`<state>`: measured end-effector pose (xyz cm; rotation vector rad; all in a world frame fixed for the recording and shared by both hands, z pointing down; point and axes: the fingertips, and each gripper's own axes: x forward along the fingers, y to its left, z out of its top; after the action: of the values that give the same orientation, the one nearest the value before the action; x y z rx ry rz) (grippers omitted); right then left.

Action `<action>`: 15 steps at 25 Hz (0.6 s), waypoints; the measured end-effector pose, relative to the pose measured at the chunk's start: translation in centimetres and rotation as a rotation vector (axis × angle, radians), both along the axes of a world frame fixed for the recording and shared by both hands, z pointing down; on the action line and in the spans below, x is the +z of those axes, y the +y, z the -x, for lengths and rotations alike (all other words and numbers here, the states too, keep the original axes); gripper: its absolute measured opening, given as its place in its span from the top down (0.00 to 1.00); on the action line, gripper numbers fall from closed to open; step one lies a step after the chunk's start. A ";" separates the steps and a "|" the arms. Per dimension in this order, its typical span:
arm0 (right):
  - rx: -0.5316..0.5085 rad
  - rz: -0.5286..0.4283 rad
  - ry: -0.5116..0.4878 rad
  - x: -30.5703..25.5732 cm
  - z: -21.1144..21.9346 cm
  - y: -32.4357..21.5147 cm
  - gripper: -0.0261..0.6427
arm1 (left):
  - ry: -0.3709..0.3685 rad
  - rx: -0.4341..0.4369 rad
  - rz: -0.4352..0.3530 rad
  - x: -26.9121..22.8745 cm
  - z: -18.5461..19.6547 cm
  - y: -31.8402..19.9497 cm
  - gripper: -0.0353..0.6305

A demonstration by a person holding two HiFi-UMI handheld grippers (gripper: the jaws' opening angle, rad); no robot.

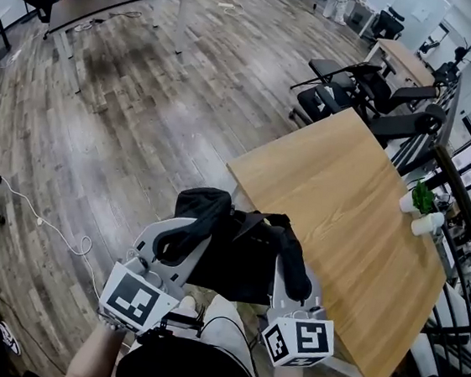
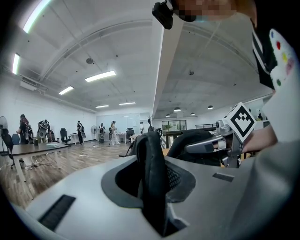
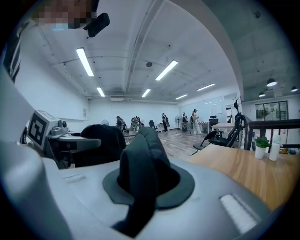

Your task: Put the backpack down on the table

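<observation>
A black backpack (image 1: 240, 260) hangs in front of me by its two shoulder straps, just off the near corner of the wooden table (image 1: 351, 213). My left gripper (image 1: 183, 237) is shut on the left strap (image 2: 152, 180), which runs up between its jaws. My right gripper (image 1: 295, 276) is shut on the right strap (image 3: 140, 176). In the left gripper view the right gripper (image 2: 220, 145) shows beside the bag's dark bulk. The right gripper view shows the left gripper (image 3: 61, 138) at its left and the table (image 3: 243, 171) at its right. The bag's underside is hidden.
A small potted plant and white cups (image 1: 421, 209) stand at the table's right edge, beside a dark railing (image 1: 464, 260). Black office chairs (image 1: 356, 92) sit beyond the table's far end. A white cable (image 1: 46, 221) lies on the wood floor. Several people (image 2: 101, 133) stand far off.
</observation>
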<state>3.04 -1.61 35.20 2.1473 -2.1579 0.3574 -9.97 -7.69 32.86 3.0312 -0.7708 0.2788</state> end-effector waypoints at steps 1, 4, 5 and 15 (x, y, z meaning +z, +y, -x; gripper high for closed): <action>-0.002 -0.001 -0.004 0.0 -0.2 -0.3 0.89 | -0.001 -0.002 0.000 0.0 -0.2 -0.3 0.85; -0.006 -0.003 -0.010 0.0 -1.0 -1.2 0.89 | -0.008 -0.016 0.000 0.1 -0.7 -1.2 0.85; -0.008 -0.006 -0.011 0.0 -1.3 -1.5 0.89 | -0.008 -0.023 -0.002 0.0 -0.9 -1.5 0.85; -0.033 -0.021 -0.027 -0.1 -5.1 -5.3 0.89 | -0.011 -0.046 -0.031 -0.5 -4.6 -4.5 0.85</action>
<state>8.13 -6.87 35.12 2.1267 -2.2190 0.3641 -5.35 -12.20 32.37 3.0380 -0.8526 0.2865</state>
